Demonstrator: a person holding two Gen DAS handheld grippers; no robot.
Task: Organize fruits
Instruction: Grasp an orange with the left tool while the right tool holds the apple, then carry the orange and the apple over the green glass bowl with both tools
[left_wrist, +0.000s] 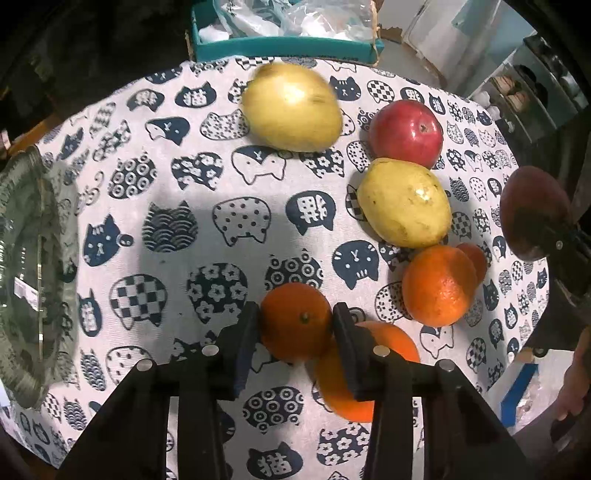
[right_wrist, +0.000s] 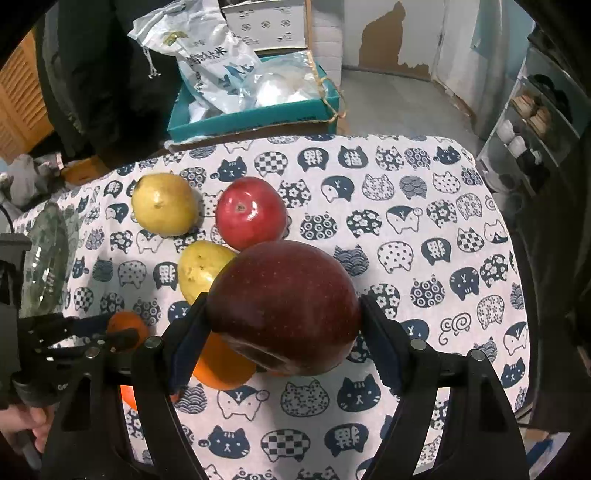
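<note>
Two grips: both of my hands are loaded with fruit at once.
Left gripper (left_wrist: 295, 325): closed on a small orange (left_wrist: 295, 321), pads on its flanks at 3 and 9 o'clock, stem dimple facing the camera.
Orange position: low on the cat-print tablecloth (left_wrist: 177, 192), at 6 o'clock in my left view, touching a larger orange (left_wrist: 388, 343) under my right-hand finger.
Right gripper (right_wrist: 284, 332): jaws wide but clamped on a dark red apple (right_wrist: 284, 302), apparently held clear of the cloth.
Neighbours: yellow pear (left_wrist: 404, 201) and bright red apple (left_wrist: 406, 133) at 1 to 2 o'clock, a second pear (left_wrist: 291, 107) at 12, another orange (left_wrist: 437, 284) at 3.
Destination, my judgement: the glass bowl (left_wrist: 33, 258) at 9 o'clock.
Method: I should lift straight up before travelling, so the larger orange is not dragged or set rolling.
Risk: round skin may slip; I would keep the squeeze steady and centred.
</note>
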